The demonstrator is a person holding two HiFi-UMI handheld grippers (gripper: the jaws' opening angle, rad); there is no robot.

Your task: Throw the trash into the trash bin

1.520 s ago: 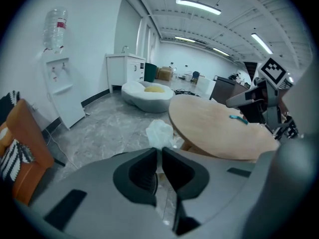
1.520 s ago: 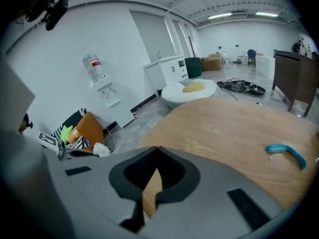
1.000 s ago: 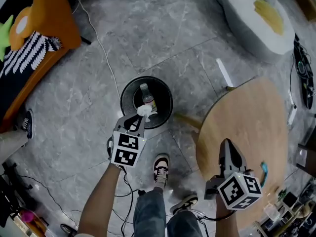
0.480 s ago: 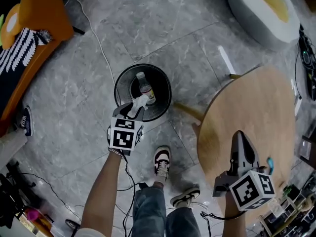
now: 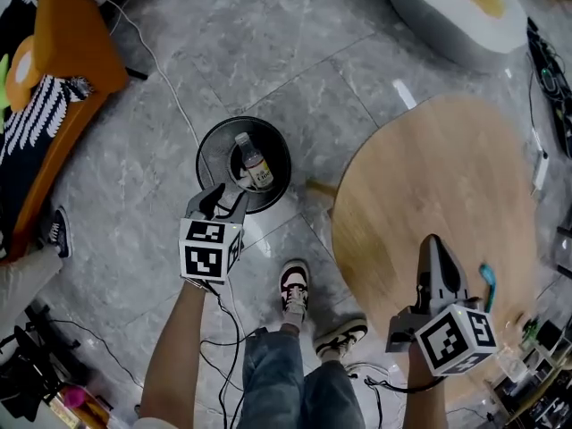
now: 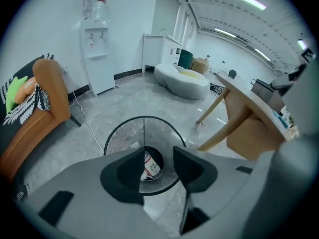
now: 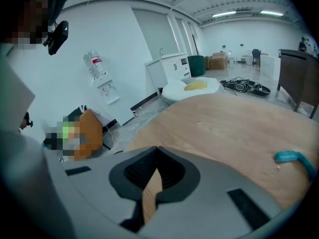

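Note:
A black mesh trash bin [image 5: 213, 146] [image 6: 119, 136] stands on the grey floor with a clear plastic bottle [image 5: 253, 163] [image 6: 149, 164] lying inside. My left gripper [image 5: 225, 197] [image 6: 158, 153] hangs over the bin's near rim. Its jaws have just been opening and stand open, with nothing between them. The white crumpled paper is gone from the jaws, and I cannot make it out in the bin. My right gripper [image 5: 434, 250] [image 7: 156, 151] is shut and empty above the round wooden table [image 5: 420, 168]. A small blue object [image 5: 488, 284] [image 7: 293, 158] lies on the table to its right.
An orange chair [image 5: 67, 47] with a striped cushion stands at the left. A white cable [image 5: 170, 96] runs across the floor to the bin. A white beanbag [image 5: 447, 12] is at the top right. The person's shoes [image 5: 292, 291] are just below the bin.
The left jaws held white crumpled paper over the bin; now they are open and the paper is gone. The right gripper has shifted a little over the table.

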